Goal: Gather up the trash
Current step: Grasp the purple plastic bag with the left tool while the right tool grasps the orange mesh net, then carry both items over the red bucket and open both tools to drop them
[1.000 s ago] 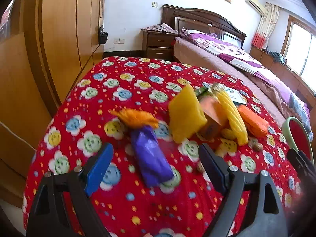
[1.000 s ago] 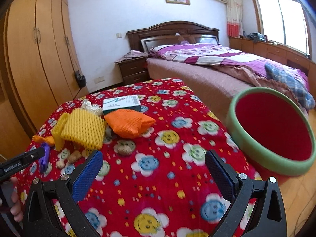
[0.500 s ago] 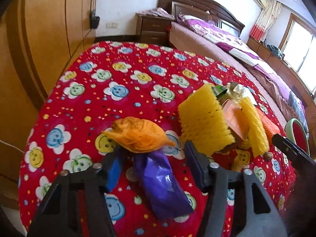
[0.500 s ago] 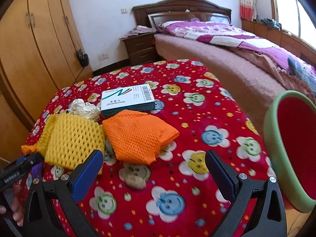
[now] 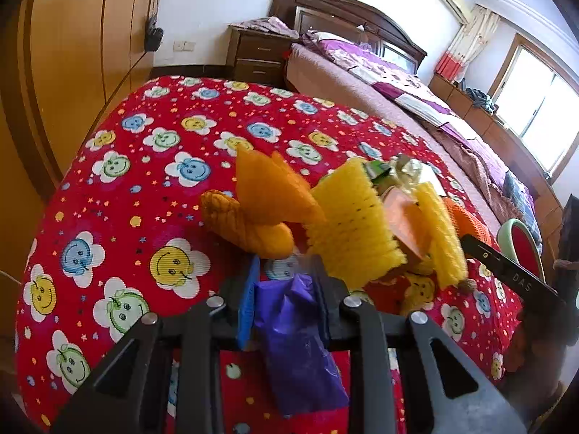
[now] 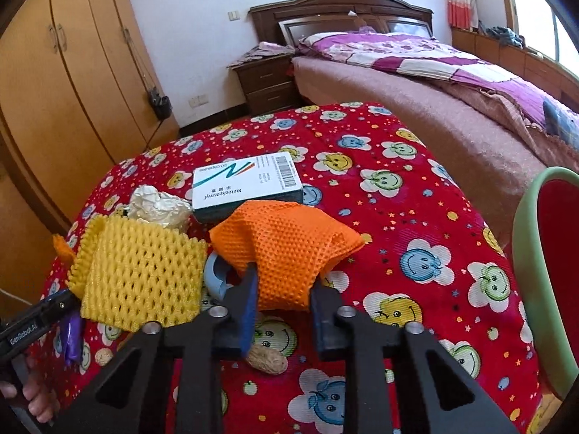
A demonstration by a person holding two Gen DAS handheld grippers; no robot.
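So on the left, the left gripper (image 5: 286, 303) has its jaws closing in around a purple wrapper (image 5: 300, 347), pads pressed on its upper end. The wrapper's long axis runs pretty much along the fingers, one end poking forward between the pads, the rest trailing back toward the camera over the red smiley tablecloth (image 5: 119, 195). Just ahead of it sits an orange twisted wrapper (image 5: 246, 224), touching a yellow foam net (image 5: 347, 224).

Moving right, there's a crumpled foil ball (image 6: 159, 206) and a white medicine box (image 6: 246, 181) behind the nets, the box lying flat with its long side across the view.

The right gripper (image 6: 284, 300) is closing too, clamped on the near edge of an orange foam net (image 6: 289, 249), which bulges away from the fingers. A peanut (image 6: 267, 360) lies under the jaws. Far right, off the table edge, is a green-rimmed red bin (image 6: 524, 246).
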